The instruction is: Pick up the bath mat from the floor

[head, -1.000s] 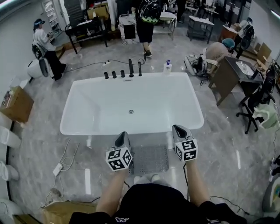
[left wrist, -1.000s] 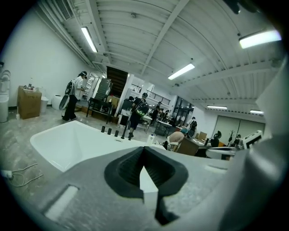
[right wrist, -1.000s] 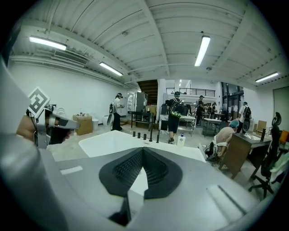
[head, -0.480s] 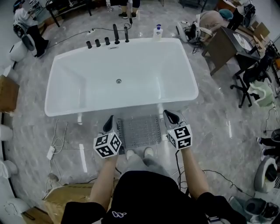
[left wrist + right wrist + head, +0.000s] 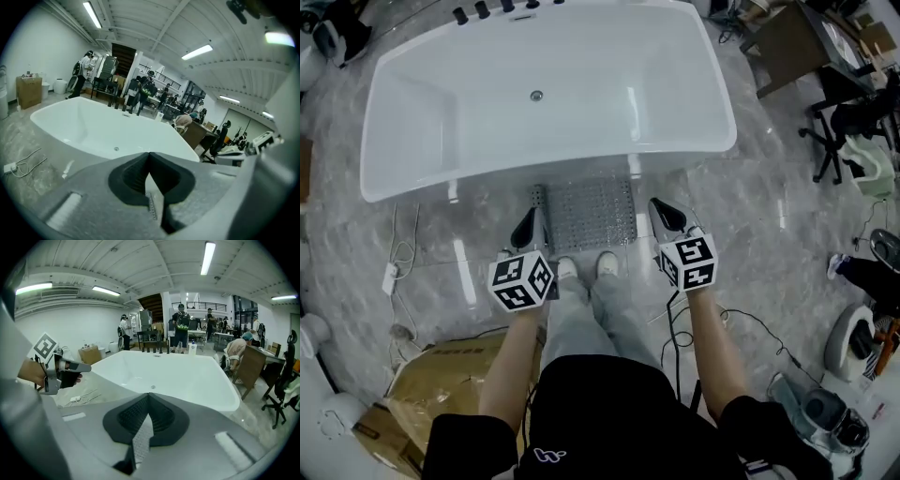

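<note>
Head view shows the grey perforated rectangular bath mat (image 5: 586,214) flat on the marble floor (image 5: 769,253) just near of the white bathtub (image 5: 544,94), flanked by the left gripper (image 5: 525,228) and right gripper (image 5: 667,217), both pressed together on nothing, so each likely must spread, sink low and pinch a near corner.

**A:** What colours stand out?

**B:** A glossy white bathtub (image 5: 544,94) at twelve o'clock, on a grey marbled floor (image 5: 769,234) with pale veins. At centre, the bath mat (image 5: 586,214) is grey, covered in a fine grid of dots.

**A:** And the tools?

**B:** The left gripper (image 5: 528,217) and right gripper (image 5: 660,204) are dark grey, each bearing a white cube with black square markers. A brown cardboard box (image 5: 441,375) sits at seven o'clock.
</note>
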`<state>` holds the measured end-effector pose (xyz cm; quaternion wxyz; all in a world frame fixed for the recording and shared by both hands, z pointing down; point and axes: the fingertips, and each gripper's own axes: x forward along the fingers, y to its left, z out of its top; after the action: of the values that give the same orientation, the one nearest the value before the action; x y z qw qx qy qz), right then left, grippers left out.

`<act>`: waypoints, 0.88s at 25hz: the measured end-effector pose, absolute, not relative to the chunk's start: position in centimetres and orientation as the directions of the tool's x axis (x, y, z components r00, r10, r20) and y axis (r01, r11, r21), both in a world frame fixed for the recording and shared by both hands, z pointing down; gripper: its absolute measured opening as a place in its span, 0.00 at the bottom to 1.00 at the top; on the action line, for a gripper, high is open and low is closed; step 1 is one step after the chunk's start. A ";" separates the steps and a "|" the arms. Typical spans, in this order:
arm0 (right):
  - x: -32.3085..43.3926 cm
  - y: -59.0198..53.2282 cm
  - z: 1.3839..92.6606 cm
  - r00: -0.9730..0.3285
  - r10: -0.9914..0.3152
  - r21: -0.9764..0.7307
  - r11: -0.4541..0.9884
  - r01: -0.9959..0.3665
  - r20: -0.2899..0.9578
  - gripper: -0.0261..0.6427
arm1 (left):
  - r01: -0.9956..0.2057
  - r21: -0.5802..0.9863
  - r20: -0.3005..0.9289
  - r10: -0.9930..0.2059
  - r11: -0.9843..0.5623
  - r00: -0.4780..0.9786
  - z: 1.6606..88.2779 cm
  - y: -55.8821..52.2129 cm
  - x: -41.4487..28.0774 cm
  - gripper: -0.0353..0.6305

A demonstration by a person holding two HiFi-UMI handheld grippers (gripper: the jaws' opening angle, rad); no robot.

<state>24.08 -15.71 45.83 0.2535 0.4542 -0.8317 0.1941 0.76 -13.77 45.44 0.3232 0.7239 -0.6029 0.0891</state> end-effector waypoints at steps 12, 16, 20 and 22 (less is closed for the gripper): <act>24.0 -13.7 60.2 -0.442 -0.537 -0.211 0.437 -0.874 0.718 0.05 | -0.937 0.343 0.656 -0.698 -0.064 0.287 59.4 -11.0 1.8 0.05; 24.5 -12.7 65.8 -0.446 -0.482 -0.248 0.421 -0.873 0.754 0.05 | -0.939 0.317 0.696 -0.640 -0.132 0.325 64.8 -10.6 2.2 0.05; 24.5 -12.8 71.7 -0.434 -0.466 -0.263 0.387 -0.884 0.771 0.05 | -0.944 0.293 0.732 -0.600 -0.152 0.324 70.4 -10.5 1.4 0.05; 24.7 -11.5 74.3 -0.429 -0.437 -0.279 0.366 -0.888 0.791 0.05 | -0.943 0.303 0.763 -0.558 -0.137 0.326 73.3 -8.8 1.3 0.05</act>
<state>24.68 -11.52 74.26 0.3133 0.4331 -0.7649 0.3595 1.28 -8.84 73.34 0.3929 0.7133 -0.5262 0.2448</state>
